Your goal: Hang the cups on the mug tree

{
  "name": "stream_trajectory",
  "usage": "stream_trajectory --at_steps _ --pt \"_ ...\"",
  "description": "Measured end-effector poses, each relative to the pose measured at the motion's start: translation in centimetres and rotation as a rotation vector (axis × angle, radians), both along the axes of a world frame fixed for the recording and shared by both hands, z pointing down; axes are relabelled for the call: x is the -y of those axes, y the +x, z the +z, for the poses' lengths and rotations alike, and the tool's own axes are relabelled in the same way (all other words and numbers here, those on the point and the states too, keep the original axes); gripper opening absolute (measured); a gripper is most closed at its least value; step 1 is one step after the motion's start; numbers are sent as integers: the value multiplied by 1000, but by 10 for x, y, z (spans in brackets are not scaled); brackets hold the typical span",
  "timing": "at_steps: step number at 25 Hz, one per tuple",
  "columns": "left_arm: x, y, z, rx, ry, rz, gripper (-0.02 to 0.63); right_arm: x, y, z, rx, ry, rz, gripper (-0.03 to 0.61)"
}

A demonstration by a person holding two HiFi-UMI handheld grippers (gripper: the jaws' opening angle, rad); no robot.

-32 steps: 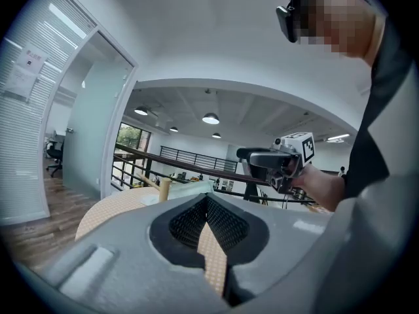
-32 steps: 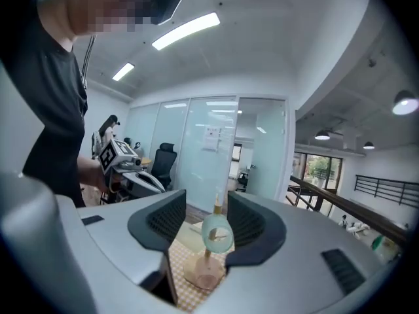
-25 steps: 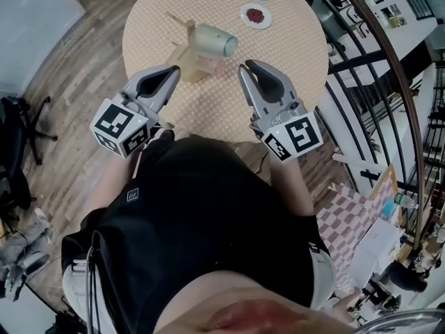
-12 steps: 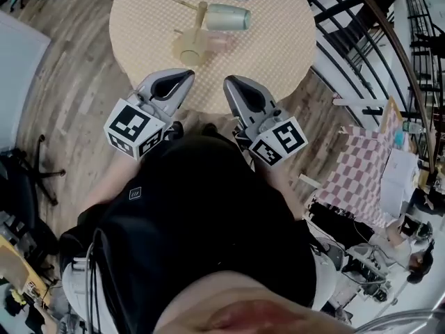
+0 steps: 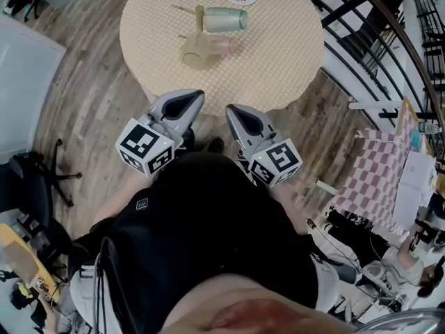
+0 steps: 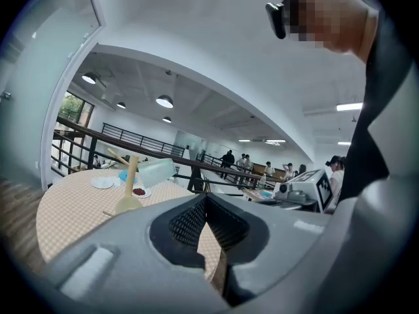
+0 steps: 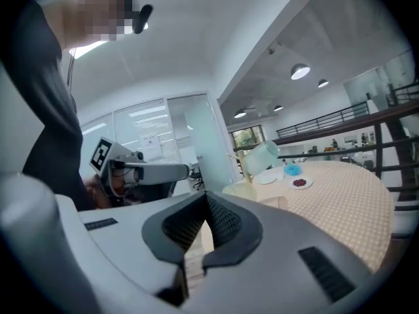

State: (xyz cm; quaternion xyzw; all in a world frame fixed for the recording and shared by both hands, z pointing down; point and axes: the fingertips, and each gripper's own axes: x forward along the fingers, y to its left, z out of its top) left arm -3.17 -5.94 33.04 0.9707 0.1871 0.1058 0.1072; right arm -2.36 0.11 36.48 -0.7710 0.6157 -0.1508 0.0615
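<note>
While my left gripper [image 5: 195, 97] and right gripper [image 5: 233, 110], its jaws just closed, are both pressed shut on nothing near my body, I reckon I could tip the slim wooden mug tree [image 5: 199, 19] on the far checked table [image 5: 278, 61], top-heavy with its smooth pale-green cup [image 5: 226, 19], when reaching for the pinkish cup [image 5: 218, 45] lying by its round base.

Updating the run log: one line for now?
left gripper: shut, empty | right gripper: just closed shut, empty | green cup: on mug tree
</note>
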Motion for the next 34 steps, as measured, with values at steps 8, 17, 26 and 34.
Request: stream_trajectory --at_steps 8,17,26,34 --pt "19 1 -9 -55 90 37 6 -3 23 -20 -95 43 176 14" --pt "40 10 -17 -95 89 15 6 19 29 -34 -139 45 148 14" --pt "41 12 -19 -104 82 16 6 18 35 -34 -119 59 161 14" --pt "42 11 -20 -98 84 10 6 23 32 -34 -117 63 137 14"
